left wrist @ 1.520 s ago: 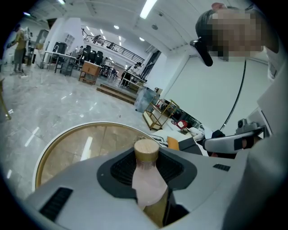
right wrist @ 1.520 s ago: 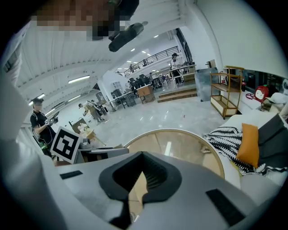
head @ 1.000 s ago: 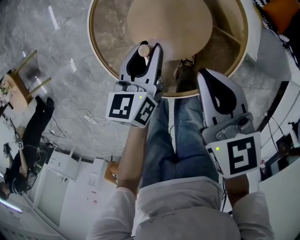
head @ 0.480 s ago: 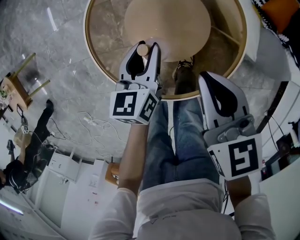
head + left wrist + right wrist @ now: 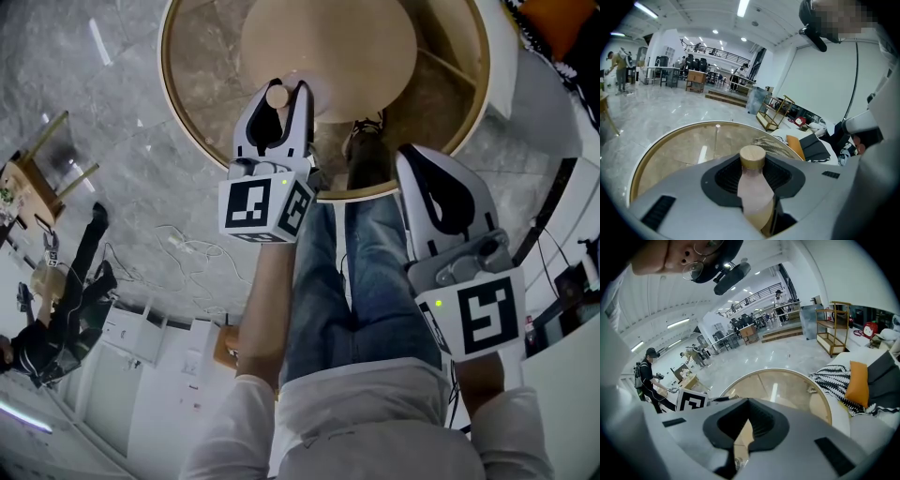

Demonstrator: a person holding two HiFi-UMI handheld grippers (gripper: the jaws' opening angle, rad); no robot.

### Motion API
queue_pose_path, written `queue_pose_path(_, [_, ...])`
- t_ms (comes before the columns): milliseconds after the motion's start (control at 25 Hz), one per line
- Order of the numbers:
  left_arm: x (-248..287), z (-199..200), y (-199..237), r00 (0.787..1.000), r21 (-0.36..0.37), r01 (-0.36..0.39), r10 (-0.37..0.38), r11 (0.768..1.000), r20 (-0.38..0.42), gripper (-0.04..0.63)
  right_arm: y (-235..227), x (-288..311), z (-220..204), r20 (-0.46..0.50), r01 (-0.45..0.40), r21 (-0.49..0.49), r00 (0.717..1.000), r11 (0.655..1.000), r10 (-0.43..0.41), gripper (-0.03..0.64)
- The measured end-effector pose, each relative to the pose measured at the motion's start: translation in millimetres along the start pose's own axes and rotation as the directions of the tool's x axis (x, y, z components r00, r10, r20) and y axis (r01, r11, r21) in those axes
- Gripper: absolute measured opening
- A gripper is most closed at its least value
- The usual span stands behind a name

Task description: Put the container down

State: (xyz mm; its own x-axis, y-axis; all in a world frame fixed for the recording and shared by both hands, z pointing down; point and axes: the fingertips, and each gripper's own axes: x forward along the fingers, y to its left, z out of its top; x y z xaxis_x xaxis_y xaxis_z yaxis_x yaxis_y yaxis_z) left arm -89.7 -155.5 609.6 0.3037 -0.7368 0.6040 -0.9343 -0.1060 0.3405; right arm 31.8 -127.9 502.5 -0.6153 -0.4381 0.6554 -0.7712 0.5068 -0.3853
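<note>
A small pinkish bottle with a round wooden cap (image 5: 277, 95) is the container. My left gripper (image 5: 280, 105) is shut on it and holds it above the near edge of a round glass table with a wooden rim (image 5: 180, 112). In the left gripper view the bottle (image 5: 753, 183) stands upright between the jaws of the left gripper (image 5: 761, 219), with the table's rim (image 5: 651, 154) beyond. My right gripper (image 5: 412, 155) hangs lower right over the person's legs, shut and empty. In its own view the right gripper (image 5: 742, 439) shows only a thin slit.
A round wooden disc (image 5: 337, 42) lies under the glass top. The person's shoe (image 5: 367, 155) is at the table's edge. Striped and orange cushions (image 5: 855, 378) lie on a white sofa to the right. Cables (image 5: 178, 239), a wooden stool (image 5: 42, 155) and another person (image 5: 56, 309) are on the left.
My left gripper has carried the bottle a little farther forward over the table's edge. The right gripper has hardly moved. The person at far left has shifted.
</note>
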Motion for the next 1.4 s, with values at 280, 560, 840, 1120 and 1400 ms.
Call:
queue_pose_path(280, [2.4, -4.8, 4.2, 1.000, 0.009, -0.026, 0.026, 1.000, 0.003, 0.146, -3.3, -2.8, -7.3, -0.012, 0.002, 0.009, 1.000, 1.000, -0.002, 0.017])
queue_pose_path(560, [6.5, -9.8, 5.6, 0.999, 0.017, -0.040, 0.040, 0.999, 0.000, 0.146, -0.8, -2.9, -8.5, -0.005, -0.009, 0.017, 1.000, 1.000, 0.009, 0.015])
queue_pose_path(840, [8.9, -16.0, 5.5, 0.998, 0.017, -0.056, 0.056, 0.998, 0.002, 0.146, -2.4, -4.0, -9.8, -0.009, -0.008, 0.021, 1.000, 1.000, 0.008, 0.015])
queue_pose_path(1120, [13.2, -16.1, 7.3, 0.998, 0.027, -0.068, 0.068, 0.997, 0.011, 0.146, -9.0, -3.2, -15.2, -0.022, 0.010, 0.040, 1.000, 0.999, -0.009, 0.015])
queue_pose_path(1400, [15.4, -17.7, 5.4, 0.998, 0.071, -0.069, 0.067, 0.995, 0.022, 0.146, -9.1, -3.6, -15.3, -0.026, 0.014, 0.041, 1.000, 0.999, -0.013, 0.015])
